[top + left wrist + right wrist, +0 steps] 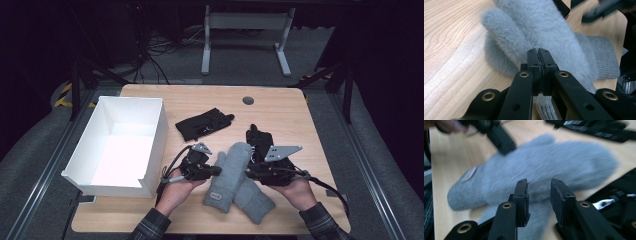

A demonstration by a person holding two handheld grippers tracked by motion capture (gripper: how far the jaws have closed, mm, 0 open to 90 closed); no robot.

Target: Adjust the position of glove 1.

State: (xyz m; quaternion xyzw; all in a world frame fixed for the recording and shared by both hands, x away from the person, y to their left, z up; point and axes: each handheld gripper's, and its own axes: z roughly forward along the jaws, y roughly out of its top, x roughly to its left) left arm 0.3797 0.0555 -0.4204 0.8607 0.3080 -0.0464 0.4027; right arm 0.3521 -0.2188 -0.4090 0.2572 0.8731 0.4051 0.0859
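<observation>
The fluffy grey mitten (231, 172), lying crossed over its mate at the table's (280, 107) front edge, looks soft, light and floppy, best pinched at an edge: left gripper (539, 53) is closed against its thumb side, right gripper (538, 188) gapes empty.

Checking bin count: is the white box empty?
Empty. The high view shows the open white rectangular box with a bare floor; all gloves lie on the wooden table.

Dim surroundings (motion-blurred right close-up)
</observation>
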